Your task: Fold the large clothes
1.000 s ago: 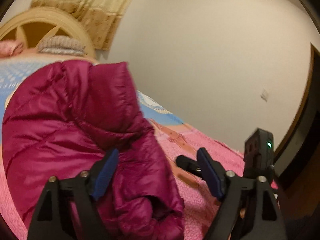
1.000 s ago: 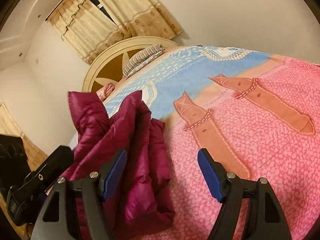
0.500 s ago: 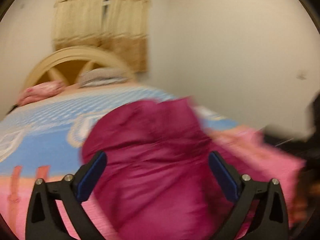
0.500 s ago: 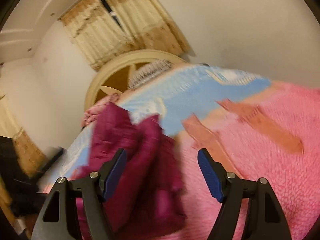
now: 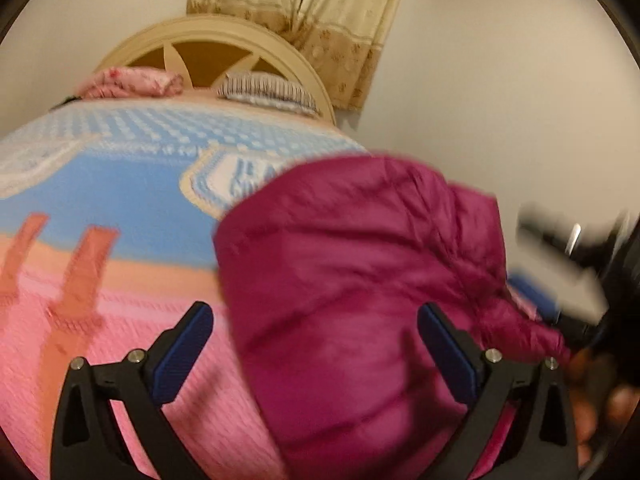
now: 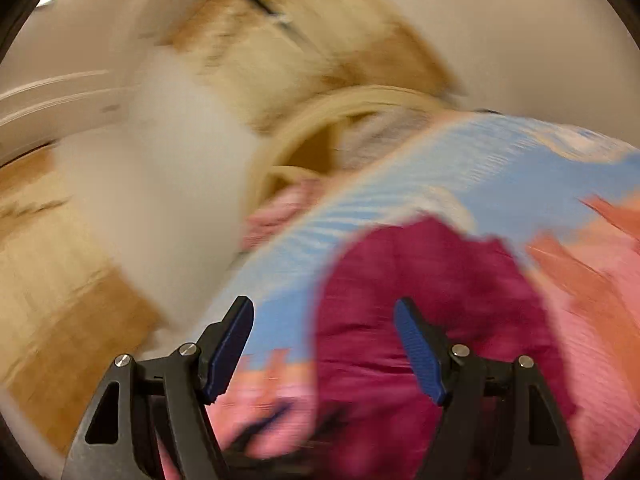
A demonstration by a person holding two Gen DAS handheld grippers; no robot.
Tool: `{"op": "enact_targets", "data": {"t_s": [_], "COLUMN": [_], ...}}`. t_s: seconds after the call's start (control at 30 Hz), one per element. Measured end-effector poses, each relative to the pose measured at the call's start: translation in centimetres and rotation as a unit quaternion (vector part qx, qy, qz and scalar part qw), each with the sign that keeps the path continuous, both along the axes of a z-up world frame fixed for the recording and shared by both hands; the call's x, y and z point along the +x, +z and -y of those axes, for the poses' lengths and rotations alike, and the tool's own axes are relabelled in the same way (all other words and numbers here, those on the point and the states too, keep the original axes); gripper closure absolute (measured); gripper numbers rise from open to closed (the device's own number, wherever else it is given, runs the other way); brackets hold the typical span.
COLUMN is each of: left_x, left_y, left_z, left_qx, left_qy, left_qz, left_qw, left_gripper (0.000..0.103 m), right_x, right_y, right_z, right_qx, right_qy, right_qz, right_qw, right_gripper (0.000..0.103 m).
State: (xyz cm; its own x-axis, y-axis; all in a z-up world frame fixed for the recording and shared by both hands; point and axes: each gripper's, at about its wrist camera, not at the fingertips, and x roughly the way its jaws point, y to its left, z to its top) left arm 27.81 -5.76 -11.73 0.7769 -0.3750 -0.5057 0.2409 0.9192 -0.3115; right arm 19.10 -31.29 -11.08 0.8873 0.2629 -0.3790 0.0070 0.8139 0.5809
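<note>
A magenta puffer jacket [image 5: 360,280] lies bunched in a thick fold on the bed's pink and blue blanket [image 5: 120,208]. My left gripper [image 5: 318,346] hovers over its near edge, jaws spread wide, with no cloth pinched between the blue pads [image 5: 184,354]. In the blurred right wrist view the jacket [image 6: 420,320] sits just beyond my right gripper [image 6: 326,346], which is open and holds nothing. At the right edge of the left wrist view the right gripper's black body [image 5: 568,256] shows as a blur, with a hand [image 5: 604,404] below it.
A cream arched headboard [image 5: 224,36] stands at the far end of the bed, with a pink pillow [image 5: 132,82] and a striped pillow [image 5: 268,90] before it. Beige curtains [image 5: 320,8] hang behind. A plain wall [image 5: 500,100] runs along the bed's right side.
The left gripper's jaws have spread wider and no longer sit against the cloth; its view swung left toward the headboard. The right gripper rose and swung left, with the jacket now straight ahead of it.
</note>
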Motion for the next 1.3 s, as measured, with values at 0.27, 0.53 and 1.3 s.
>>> {"op": "enact_targets", "data": {"t_s": [0.27, 0.53, 1.3], "left_x": [5.1, 8.2, 8.1], "left_y": [3.3, -1.1, -4.2], "left_z": [7.3, 11.6, 15.2], "left_qx": [0.088, 0.15, 0.222], "left_qy": [-0.03, -0.048, -0.047], "left_qz": [0.049, -0.041, -0.06], "left_qw": [0.9945, 0.9867, 0.972], "left_gripper": [0.0, 0.0, 0.0], "right_x": [-0.4, 0.3, 1.3], "right_y": [-4.9, -8.0, -10.4], "right_z": [3.9, 4.8, 5.4], "right_qx": [-0.016, -0.005, 0.011], "right_qy": [-0.054, -0.068, -0.074], "right_qz": [-0.059, -0.086, -0.125], "right_qw": [0.997, 0.994, 0.989], "right_gripper": [0.029, 0.029, 0.03]}}
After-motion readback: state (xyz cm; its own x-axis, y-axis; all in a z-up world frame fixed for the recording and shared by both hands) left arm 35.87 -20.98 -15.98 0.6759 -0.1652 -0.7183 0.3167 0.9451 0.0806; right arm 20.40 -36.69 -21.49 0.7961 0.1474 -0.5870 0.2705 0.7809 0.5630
